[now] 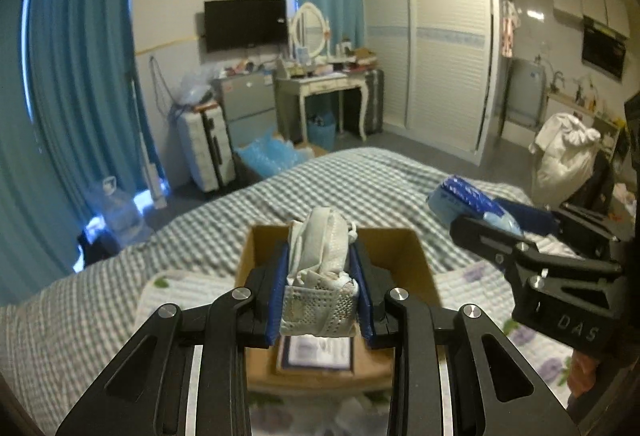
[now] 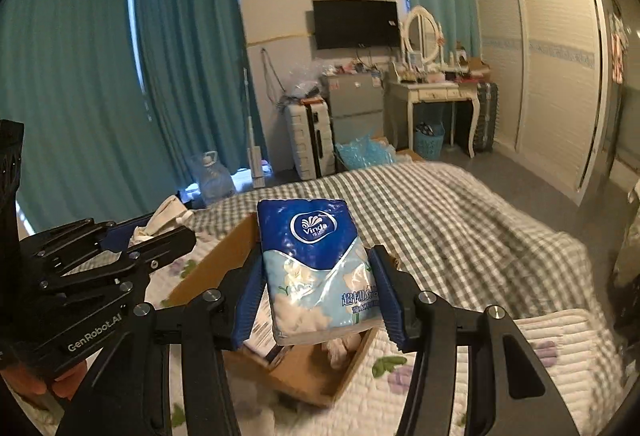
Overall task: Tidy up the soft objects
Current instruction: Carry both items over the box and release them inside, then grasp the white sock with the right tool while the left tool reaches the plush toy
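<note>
Cardboard box (image 1: 404, 256) on checked bedspread (image 1: 360, 180)

Left gripper (image 1: 322, 290): matt black plastic linkages, bright polished metal pivot pins, ribbed blue rubbery pads (image 1: 277, 288).
Right gripper (image 2: 318, 294): same matt black plastic, metal pins, blue ribbed pads (image 2: 247, 300).
White sock bundle (image 1: 320, 276): soft knitted cloth, perforated mesh weave on the near face, matt.
Vinda tissue pack (image 2: 316, 268): glossy blue and white plastic film, crinkled, catching light.
Cardboard box (image 1: 416, 260): plain brown board, matt, with a printed paper sheet (image 1: 318, 352) lying inside.
Checked bedcover (image 1: 360, 176): woven cloth, dull.
Quilted floral pad (image 2: 532, 348): stitched, puffy white fabric.
</note>
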### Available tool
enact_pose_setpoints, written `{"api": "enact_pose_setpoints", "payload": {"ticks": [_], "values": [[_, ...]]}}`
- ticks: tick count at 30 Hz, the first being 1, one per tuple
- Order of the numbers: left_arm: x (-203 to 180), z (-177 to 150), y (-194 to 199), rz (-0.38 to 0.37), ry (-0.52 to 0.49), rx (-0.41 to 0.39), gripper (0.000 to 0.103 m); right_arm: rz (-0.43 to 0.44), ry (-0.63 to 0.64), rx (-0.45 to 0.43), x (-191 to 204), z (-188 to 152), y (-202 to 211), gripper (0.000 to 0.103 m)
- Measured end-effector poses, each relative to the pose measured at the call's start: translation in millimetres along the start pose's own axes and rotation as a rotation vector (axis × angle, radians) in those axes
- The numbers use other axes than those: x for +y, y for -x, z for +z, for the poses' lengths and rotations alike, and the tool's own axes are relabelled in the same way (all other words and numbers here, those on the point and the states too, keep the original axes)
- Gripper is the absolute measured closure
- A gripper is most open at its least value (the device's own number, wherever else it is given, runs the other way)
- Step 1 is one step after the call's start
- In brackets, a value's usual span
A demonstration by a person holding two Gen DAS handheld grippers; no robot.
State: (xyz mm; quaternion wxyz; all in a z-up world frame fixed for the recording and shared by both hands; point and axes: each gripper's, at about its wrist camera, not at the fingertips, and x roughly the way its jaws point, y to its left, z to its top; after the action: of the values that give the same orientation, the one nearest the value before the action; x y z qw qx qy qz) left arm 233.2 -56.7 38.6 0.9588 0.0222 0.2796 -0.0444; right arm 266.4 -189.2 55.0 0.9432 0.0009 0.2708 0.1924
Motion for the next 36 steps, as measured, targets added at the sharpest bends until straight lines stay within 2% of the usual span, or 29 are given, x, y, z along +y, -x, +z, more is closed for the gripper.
{"api": "enact_pose_setpoints", "payload": {"ticks": [6, 10, 12, 13, 14, 15, 16, 18, 23, 29, 32, 34, 36], "values": [[15, -14, -67, -0.003, -0.007, 0.083, 0.074, -0.032, -0.031, 0.078, -15, -17, -73, 0.052], [18, -25, -93, 0.004, -0.021, 0.114, 0.072, -0.035, -0.043, 0.113, -25, -32, -100, 0.052], [18, -27, -98, 0.019, -0.026, 0.105, 0.071, -0.016, -0.042, 0.118, -28, -35, -108, 0.051], [18, -28, -99, 0.030, -0.034, 0.101, 0.066, -0.010, -0.039, 0.117, -26, -35, -108, 0.049], [18, -28, -100, 0.050, -0.039, 0.097, 0.056, -0.013, -0.037, 0.116, -26, -35, -107, 0.048], [18, -28, -99, 0.056, -0.034, 0.088, 0.028, -0.012, -0.036, 0.112, -26, -34, -106, 0.043], [20, -28, -93, 0.061, -0.015, 0.063, 0.018, -0.020, -0.038, 0.099, -26, -32, -102, 0.035], [25, -23, -82, 0.050, 0.006, 0.035, 0.018, -0.031, -0.047, 0.079, -28, -27, -93, 0.027], [30, -3, -38, 0.088, 0.010, -0.002, 0.018, -0.061, -0.052, 0.031, -29, -5, -46, 0.026], [34, 20, 61, 0.097, 0.001, -0.118, 0.018, -0.104, -0.006, -0.058, -10, 25, 52, 0.024], [32, 23, 117, 0.105, 0.004, -0.191, 0.016, -0.119, 0.021, -0.088, 3, 30, 97, 0.015], [31, 20, 149, 0.116, 0.014, -0.230, 0.004, -0.120, 0.034, -0.096, 13, 29, 129, 0.006], [29, 13, 176, 0.128, 0.027, -0.263, 0.004, -0.109, 0.044, -0.104, 20, 24, 150, 0.000]]}}
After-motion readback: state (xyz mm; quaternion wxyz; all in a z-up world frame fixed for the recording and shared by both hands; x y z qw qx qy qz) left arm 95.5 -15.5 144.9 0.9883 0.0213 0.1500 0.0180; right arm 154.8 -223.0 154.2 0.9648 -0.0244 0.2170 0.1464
